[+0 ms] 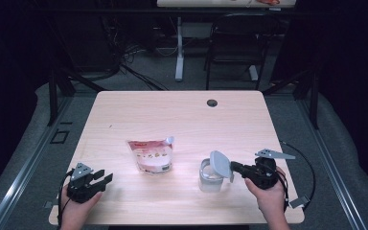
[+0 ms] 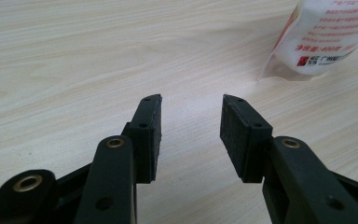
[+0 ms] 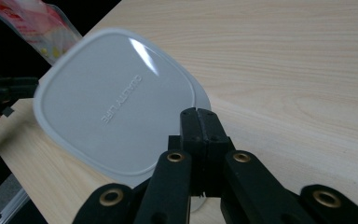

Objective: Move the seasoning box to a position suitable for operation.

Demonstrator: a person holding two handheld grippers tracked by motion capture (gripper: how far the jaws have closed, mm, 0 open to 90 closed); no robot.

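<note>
Flat grey rounded-square plastic lid (image 1: 219, 165) pinched by its edge in clenched right gripper (image 1: 234, 167), tilted above clear tub (image 1: 211, 179), face toward pink pouch (image 1: 150, 155); left gripper (image 1: 103, 180) released, empty.

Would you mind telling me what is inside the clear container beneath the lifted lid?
The container looks pale inside, contents indistinct. The grey lid, held tilted by the right hand-held gripper, covers part of its opening.

Grey rounded-square lid (image 3: 116, 100) (embossed lettering), tilted above clear container (image 1: 210, 178), near table's front edge
</note>
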